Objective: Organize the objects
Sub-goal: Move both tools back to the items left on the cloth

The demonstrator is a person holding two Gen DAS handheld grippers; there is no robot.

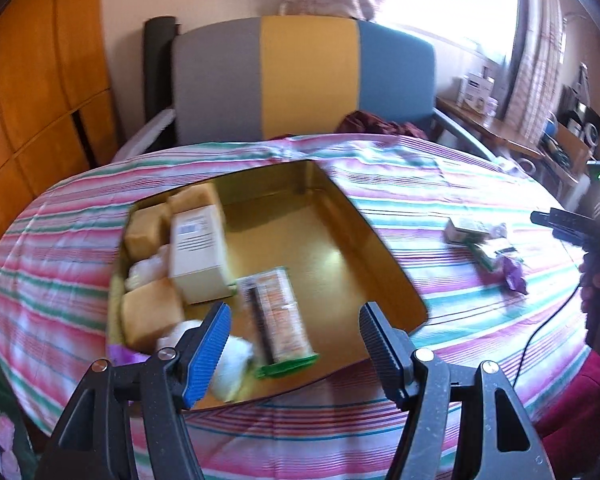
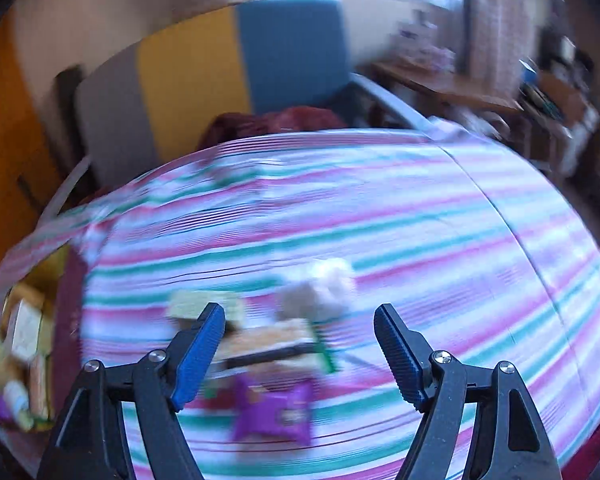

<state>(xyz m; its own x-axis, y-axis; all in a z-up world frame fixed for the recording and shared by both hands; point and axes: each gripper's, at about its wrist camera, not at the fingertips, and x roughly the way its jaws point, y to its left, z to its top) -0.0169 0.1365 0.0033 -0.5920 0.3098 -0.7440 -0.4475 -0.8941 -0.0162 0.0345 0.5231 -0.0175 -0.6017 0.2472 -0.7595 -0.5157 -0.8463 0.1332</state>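
Hovering over the near edge of the tin (image 1: pixel 384 248), the left gripper (image 1: pixel 296 344) stood with its jaws wide apart and nothing between them. The gold tin lay on the striped cloth (image 1: pixel 380 420) covering the table, towards its left side. Tan blocks (image 1: pixel 148 316) lined the tin's left wall, with a white box (image 1: pixel 198 256) upright beside them and white wrapped pieces (image 1: pixel 236 360) at the near left corner. An orange cracker pack (image 1: pixel 280 316) lay flat on the tin floor, just right of the box.

The right gripper (image 2: pixel 300 344) was likewise wide open and empty, poised above a loose cluster of items near the table's right side. Blur obscured detail there, but a purple packet (image 2: pixel 276 412) lay nearest, a second cracker pack (image 2: pixel 276 340) behind it, a pale box (image 2: pixel 196 304) to the left and a white wad (image 2: pixel 324 284) farthest off. A grey, yellow and blue chair (image 1: pixel 304 76) stood at the far edge.
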